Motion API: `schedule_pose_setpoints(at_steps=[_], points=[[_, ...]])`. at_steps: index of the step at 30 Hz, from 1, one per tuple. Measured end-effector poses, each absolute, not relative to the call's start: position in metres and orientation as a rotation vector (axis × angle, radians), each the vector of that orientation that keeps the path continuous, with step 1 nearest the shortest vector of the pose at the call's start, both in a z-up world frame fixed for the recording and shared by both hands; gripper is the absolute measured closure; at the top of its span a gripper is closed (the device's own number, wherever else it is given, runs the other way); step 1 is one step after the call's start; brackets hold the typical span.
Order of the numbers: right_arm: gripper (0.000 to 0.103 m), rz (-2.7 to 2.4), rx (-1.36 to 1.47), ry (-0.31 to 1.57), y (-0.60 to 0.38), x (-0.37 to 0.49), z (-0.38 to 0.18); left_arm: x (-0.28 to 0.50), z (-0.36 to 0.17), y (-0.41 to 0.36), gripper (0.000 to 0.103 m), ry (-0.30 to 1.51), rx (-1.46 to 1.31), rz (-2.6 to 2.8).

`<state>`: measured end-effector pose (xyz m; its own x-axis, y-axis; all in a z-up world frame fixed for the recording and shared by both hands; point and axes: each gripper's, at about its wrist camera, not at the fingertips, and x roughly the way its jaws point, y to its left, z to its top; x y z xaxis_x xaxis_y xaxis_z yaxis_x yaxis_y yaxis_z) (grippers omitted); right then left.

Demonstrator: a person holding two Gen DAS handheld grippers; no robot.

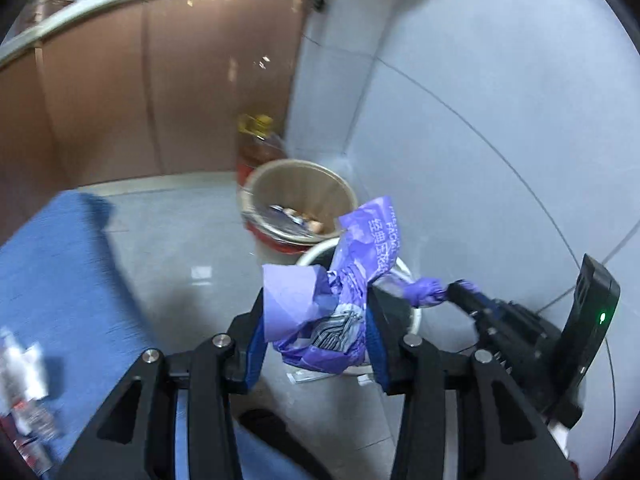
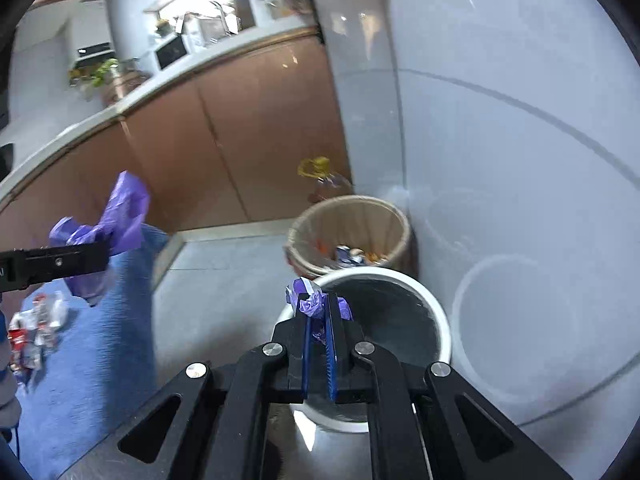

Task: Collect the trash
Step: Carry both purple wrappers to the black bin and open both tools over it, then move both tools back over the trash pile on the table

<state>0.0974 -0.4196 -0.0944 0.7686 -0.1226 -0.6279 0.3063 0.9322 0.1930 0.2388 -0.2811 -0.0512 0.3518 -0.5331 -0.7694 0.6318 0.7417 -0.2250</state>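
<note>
White bin (image 1: 414,318) mostly hidden behind purple wrapper (image 1: 344,296); litter on blue mat (image 1: 24,380) blurred, cut by frame edge, unidentifiable.

crumpled purple wrapper (image 1: 340,304) with white lettering, held above white bin (image 2: 436,320), smaller purple scrap (image 2: 316,300) pinched over the bin's rim

I am looking into a home kitchen. Brown cabinet doors (image 2: 240,132) are running under a pale surface (image 2: 168,74) that is carrying a microwave (image 2: 171,51), a potted plant (image 2: 96,72) and other blurred clutter. Grey wall tiles (image 2: 500,120) are meeting a grey tiled floor (image 2: 224,280), where two waste bins, one lined (image 2: 352,220) and one white (image 2: 400,280), are standing beside a blue mat (image 2: 88,360).
</note>
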Motion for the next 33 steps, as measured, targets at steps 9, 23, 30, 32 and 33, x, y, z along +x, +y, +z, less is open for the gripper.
schedule_pose_setpoints(at_steps=[9,23,30,32,33], points=[[0.093,-0.285,0.309,0.736,-0.454,0.134,-0.133,0.269,-0.092,-0.356,0.056,1.046,0.116,-0.793],[0.067,-0.328,0.303,0.752,-0.451,0.127,-0.139,0.276,-0.084,-0.334,0.051,1.019,0.045,-0.801],[0.067,-0.284,0.294,0.681,-0.421,0.109,-0.1,0.245,-0.029,-0.268,0.051,0.869,-0.002,-0.745],[0.067,-0.26,0.288,0.661,-0.408,0.103,-0.087,0.234,-0.015,-0.246,0.051,0.824,0.0,-0.713],[0.067,-0.244,0.283,0.647,-0.4,0.1,-0.079,0.227,-0.008,-0.233,0.051,0.801,-0.002,-0.697]])
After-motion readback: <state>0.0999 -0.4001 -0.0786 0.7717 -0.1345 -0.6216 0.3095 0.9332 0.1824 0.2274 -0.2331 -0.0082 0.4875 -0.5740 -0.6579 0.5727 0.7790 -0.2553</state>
